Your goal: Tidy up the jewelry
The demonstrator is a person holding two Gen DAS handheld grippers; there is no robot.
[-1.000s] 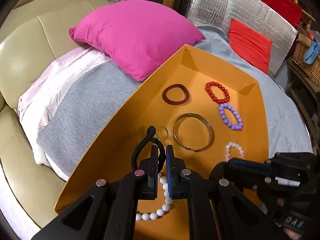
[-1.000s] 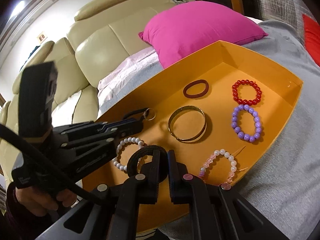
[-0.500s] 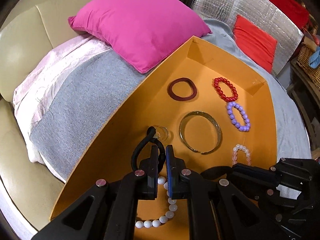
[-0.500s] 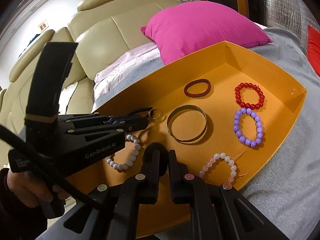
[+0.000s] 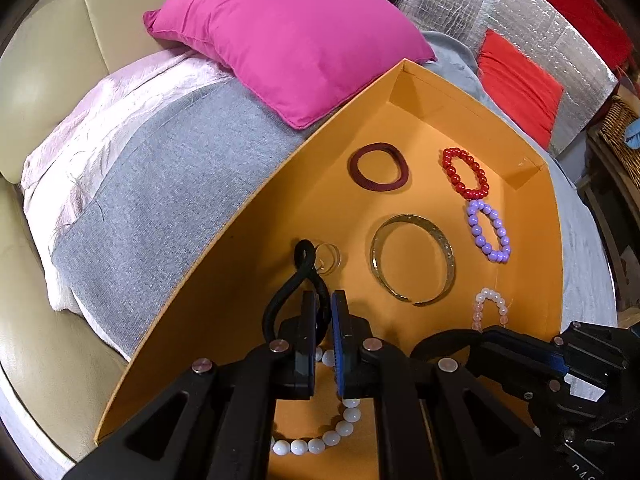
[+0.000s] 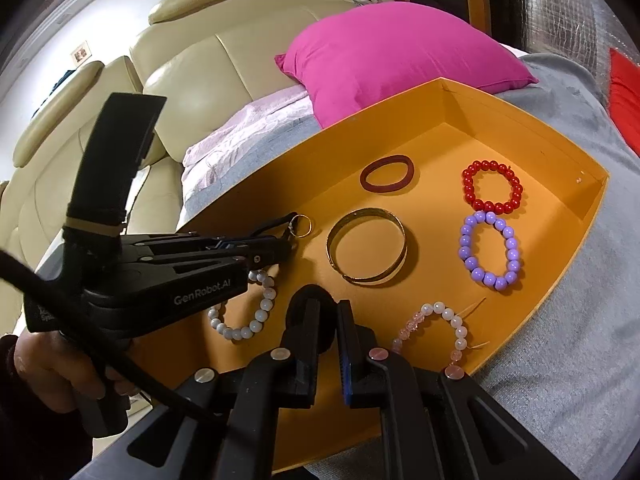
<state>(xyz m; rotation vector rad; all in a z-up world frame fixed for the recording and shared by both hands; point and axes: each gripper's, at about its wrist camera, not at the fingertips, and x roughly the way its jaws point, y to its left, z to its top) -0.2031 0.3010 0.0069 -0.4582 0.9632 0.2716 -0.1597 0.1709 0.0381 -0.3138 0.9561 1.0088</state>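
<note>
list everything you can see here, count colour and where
tray: 1, orange, on the grey blanket
hair ties: 3; dark red at the tray's far end, black with a small ring in the left gripper, black in the right gripper
bangle: 1, gold, tray middle
bead bracelets: 4; red, purple, pink and white, white, all in the tray
cushions: magenta behind the tray, red further back
blanket: 1, grey, on the cream sofa
left gripper: black, shut
right gripper: black, shut
</note>
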